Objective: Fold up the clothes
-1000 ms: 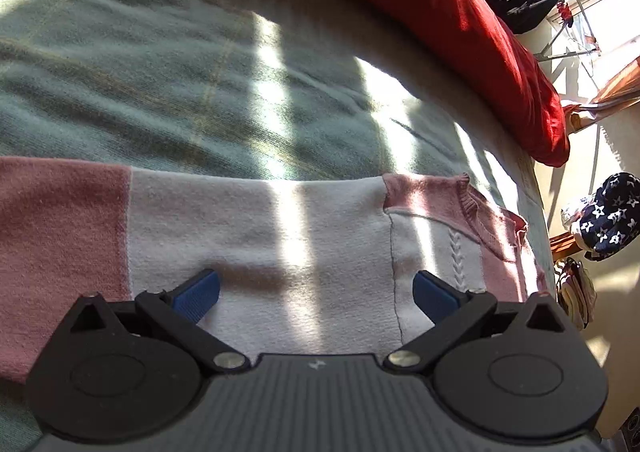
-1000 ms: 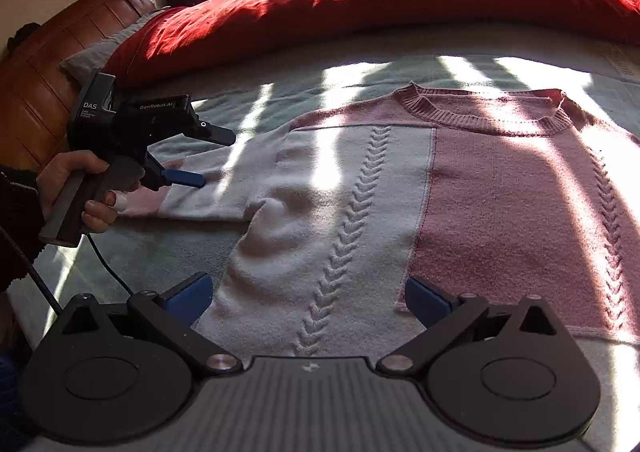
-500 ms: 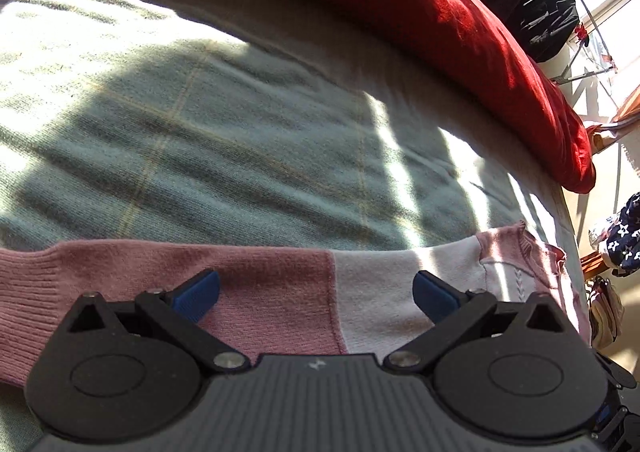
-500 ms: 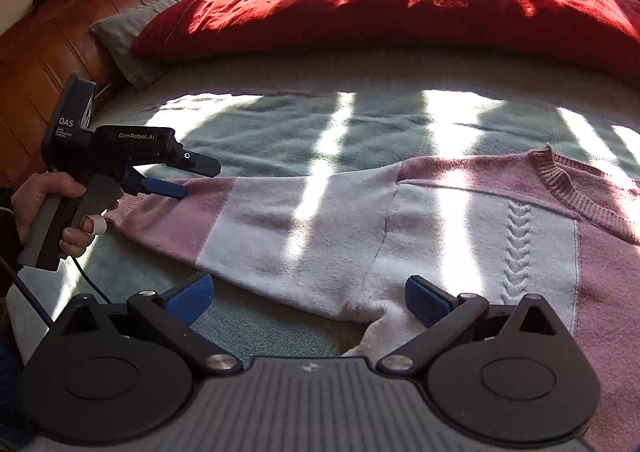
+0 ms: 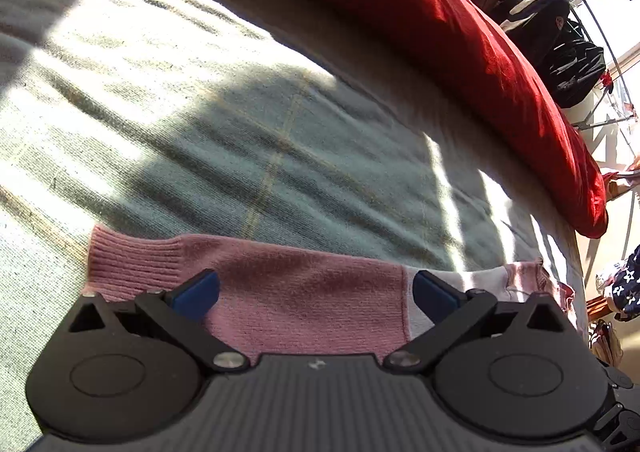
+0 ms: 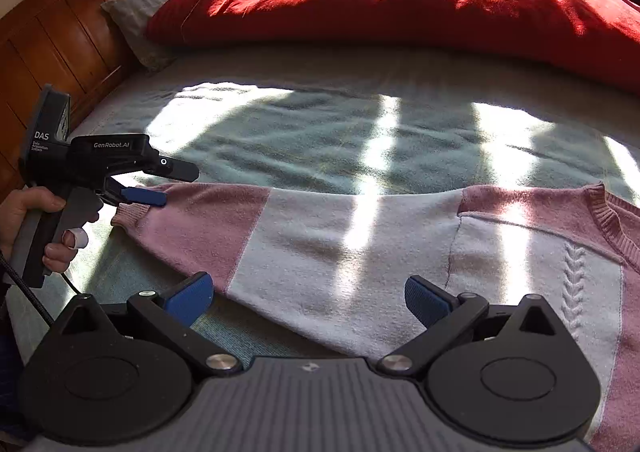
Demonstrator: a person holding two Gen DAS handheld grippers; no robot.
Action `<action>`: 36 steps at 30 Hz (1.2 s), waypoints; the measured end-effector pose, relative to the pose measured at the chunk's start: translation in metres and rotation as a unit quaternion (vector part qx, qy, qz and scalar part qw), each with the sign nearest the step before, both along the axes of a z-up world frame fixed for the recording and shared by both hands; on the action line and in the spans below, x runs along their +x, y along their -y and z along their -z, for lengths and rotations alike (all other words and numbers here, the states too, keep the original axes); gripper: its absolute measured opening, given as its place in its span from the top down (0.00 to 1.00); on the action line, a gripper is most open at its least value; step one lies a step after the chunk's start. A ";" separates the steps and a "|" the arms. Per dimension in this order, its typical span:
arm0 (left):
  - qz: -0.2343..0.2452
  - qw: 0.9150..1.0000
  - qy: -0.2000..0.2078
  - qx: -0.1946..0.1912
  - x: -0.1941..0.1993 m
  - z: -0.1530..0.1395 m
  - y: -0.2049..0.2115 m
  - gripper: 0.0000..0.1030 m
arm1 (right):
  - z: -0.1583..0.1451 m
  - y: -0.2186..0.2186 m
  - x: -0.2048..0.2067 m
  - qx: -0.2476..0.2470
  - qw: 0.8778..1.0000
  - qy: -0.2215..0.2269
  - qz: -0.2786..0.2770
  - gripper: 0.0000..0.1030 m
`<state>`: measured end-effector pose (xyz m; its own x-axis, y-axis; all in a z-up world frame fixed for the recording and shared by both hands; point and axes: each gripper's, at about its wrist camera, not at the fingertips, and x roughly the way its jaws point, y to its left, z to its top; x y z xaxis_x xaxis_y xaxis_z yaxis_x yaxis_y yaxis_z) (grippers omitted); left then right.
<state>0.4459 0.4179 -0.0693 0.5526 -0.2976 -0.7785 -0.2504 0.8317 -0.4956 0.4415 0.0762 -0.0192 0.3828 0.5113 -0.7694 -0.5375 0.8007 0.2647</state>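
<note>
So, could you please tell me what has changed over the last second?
The left gripper has travelled outward along the sleeve of the pink and white knitted sweater, from the white part to the pink ribbed cuff. The right gripper has swung from the sweater's body towards the sleeve. Both grippers remain open, nothing is grasped, and the sweater lies flat on the green blanket as before.

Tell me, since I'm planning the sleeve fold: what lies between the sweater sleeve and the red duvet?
Only bare green blanket, sunlit in patches, lies between the sleeve and the red duvet; both wrist views show it.
</note>
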 end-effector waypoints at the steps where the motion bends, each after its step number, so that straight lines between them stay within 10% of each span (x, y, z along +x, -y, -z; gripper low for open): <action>1: -0.002 1.000 0.001 0.005 -0.004 -0.003 0.000 0.01 | 0.000 -0.002 0.003 0.000 1.000 -0.001 0.000 0.00; 20: -0.096 0.995 0.011 0.035 -0.010 0.015 -0.014 0.01 | 0.076 -0.082 0.082 -0.069 0.998 0.013 -0.003 0.00; 28: -0.088 0.996 0.002 0.034 -0.023 0.007 -0.010 0.01 | 0.028 -0.043 0.068 -0.071 0.996 0.030 0.047 0.00; 36: -0.071 0.996 -0.004 0.056 -0.013 0.016 -0.007 0.01 | 0.072 -0.033 0.104 -0.115 0.989 0.037 0.086 0.00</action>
